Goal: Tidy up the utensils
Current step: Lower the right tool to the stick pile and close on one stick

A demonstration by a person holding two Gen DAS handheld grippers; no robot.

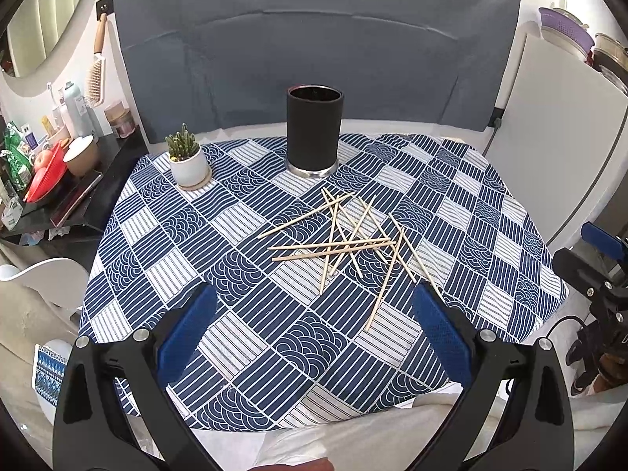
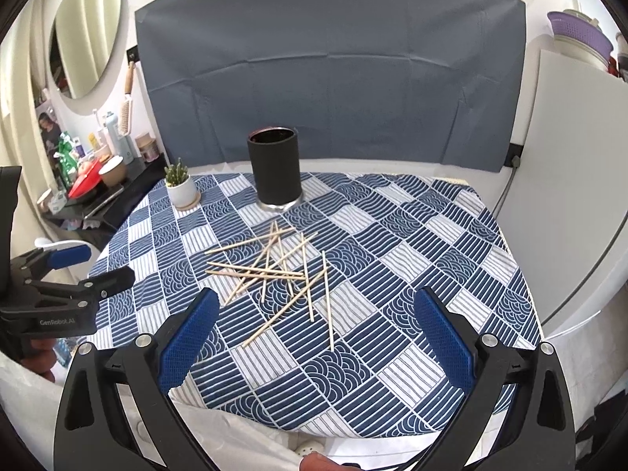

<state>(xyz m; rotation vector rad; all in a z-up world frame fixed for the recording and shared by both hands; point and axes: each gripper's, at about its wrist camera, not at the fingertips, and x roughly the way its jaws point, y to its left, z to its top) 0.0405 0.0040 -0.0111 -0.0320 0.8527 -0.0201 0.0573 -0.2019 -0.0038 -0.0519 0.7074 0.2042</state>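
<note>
— Both jaws are spread wide and pinching nothing: my left gripper [image 1: 314, 325] and my right gripper [image 2: 318, 329] hang over the near edge of the table [image 1: 522, 274], pads parallel.

— Where are the utensils?

— Just ahead of both jaws, a loose heap of chopsticks [image 1: 345, 243] lies crisscrossed on the checked tablecloth [image 1: 251, 337]. One long stick reaches back nearly between my left jaws; another runs close to my right pad [image 2: 443, 337].

— And where do they go?

— Into the black holder [image 1: 314, 129], I judge. It stands upright beyond the heap, straight ahead of the left jaws and slightly left of the right ones. Its mouth looks dark; I cannot tell whether anything is inside, and no stick pokes above the rim.

— How would you start well?

— Take an outlying stick first, not one buried in the tangle. I would turn the jaws across its length, come down flat, and pinch near the middle so it does not swing. Thin sticks lying flat on cloth may roll or slip.

— Anything to avoid?

— The small potted cactus [image 1: 186, 157], left of the holder.
</note>
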